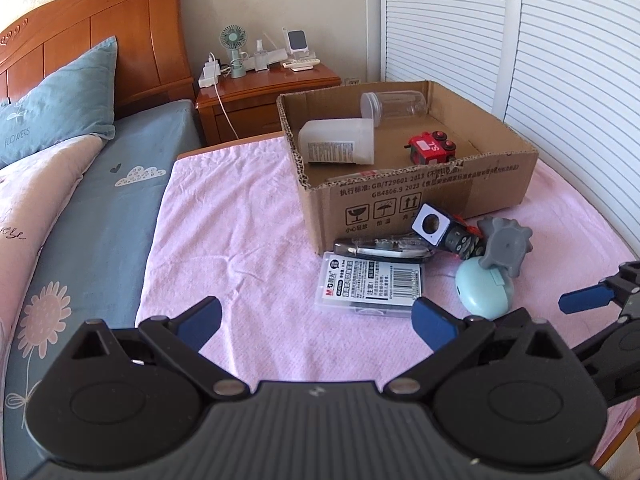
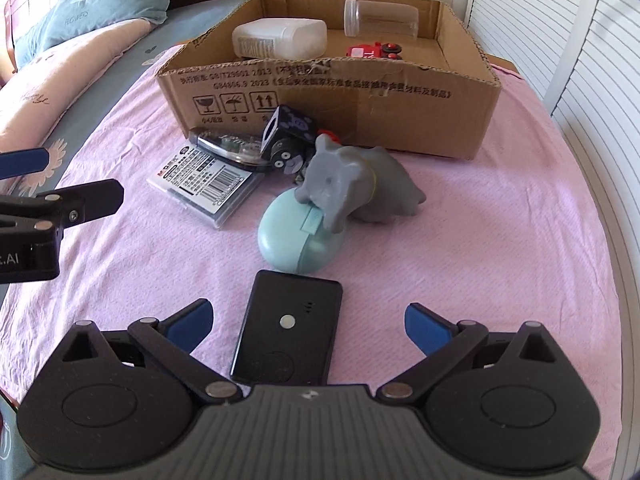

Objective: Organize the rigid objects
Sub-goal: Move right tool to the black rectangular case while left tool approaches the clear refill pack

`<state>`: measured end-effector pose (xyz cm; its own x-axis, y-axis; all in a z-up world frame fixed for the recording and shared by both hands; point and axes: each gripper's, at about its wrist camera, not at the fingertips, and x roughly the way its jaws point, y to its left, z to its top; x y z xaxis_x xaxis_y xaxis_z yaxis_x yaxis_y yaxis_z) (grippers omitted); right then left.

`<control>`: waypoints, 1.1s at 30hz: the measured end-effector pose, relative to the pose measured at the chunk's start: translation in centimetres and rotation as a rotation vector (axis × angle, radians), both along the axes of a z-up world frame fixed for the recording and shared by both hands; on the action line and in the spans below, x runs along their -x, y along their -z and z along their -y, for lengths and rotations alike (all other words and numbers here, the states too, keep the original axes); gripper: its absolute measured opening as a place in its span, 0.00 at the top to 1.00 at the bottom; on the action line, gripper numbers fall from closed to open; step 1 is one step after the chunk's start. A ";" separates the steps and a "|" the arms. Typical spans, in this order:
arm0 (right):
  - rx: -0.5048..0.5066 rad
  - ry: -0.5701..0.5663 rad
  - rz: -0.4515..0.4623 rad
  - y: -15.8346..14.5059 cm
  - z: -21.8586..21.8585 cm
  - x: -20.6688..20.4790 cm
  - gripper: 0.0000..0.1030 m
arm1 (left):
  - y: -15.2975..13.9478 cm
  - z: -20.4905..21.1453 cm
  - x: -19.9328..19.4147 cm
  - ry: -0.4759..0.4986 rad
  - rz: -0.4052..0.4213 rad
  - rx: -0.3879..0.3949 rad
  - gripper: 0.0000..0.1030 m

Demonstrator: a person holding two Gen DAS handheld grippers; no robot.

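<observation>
A cardboard box (image 1: 436,196) (image 2: 400,120) stands on the pink cloth and holds a white container (image 1: 340,144), a clear jar (image 1: 394,107) and a red toy train (image 1: 432,149). In front of it lie a clear plastic case (image 1: 370,286) (image 2: 204,184), a black cube toy (image 2: 286,130), a grey elephant (image 2: 356,184) leaning on a teal egg-shaped case (image 2: 296,240), and a flat black device (image 2: 288,332). My left gripper (image 1: 316,322) is open and empty, just short of the plastic case. My right gripper (image 2: 308,326) is open, its fingers on either side of the black device.
The pink cloth (image 1: 240,240) covers a small table beside a bed (image 1: 92,208) with blue pillow. A wooden nightstand (image 1: 268,96) with a fan and chargers stands behind. White slatted doors (image 1: 560,60) run along the right side.
</observation>
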<state>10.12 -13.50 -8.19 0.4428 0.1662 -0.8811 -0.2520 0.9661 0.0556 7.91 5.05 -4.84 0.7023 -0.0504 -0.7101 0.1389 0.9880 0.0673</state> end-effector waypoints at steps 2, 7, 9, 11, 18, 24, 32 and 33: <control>0.018 -0.004 0.004 0.3 -0.5 0.1 0.00 | 0.3 0.0 0.0 0.003 -0.007 -0.006 0.02; 0.084 -0.010 0.025 1.0 -1.2 0.4 0.00 | 0.9 0.3 -0.4 0.016 -0.028 0.005 0.02; 0.075 -0.004 0.030 1.1 -0.8 0.2 0.00 | 1.2 0.4 -0.6 0.021 -0.040 0.018 0.02; 0.078 0.008 0.033 1.1 -0.2 0.2 0.00 | 1.5 0.6 -0.8 0.026 -0.051 0.023 0.02; 0.078 0.044 0.044 1.2 2.7 0.6 0.00 | 2.0 1.7 -1.2 0.042 -0.068 0.009 0.02; 0.079 0.114 0.047 1.2 5.5 0.4 0.00 | 2.2 2.3 -1.4 0.061 -0.083 0.007 0.02; 0.091 0.169 0.034 1.0 9.5 0.6 0.00 | 2.5 2.8 -1.8 0.080 -0.091 -0.001 0.02; 0.095 0.168 0.032 1.0 9.8 0.6 0.00 | 2.5 2.8 -1.8 0.081 -0.093 -0.001 0.02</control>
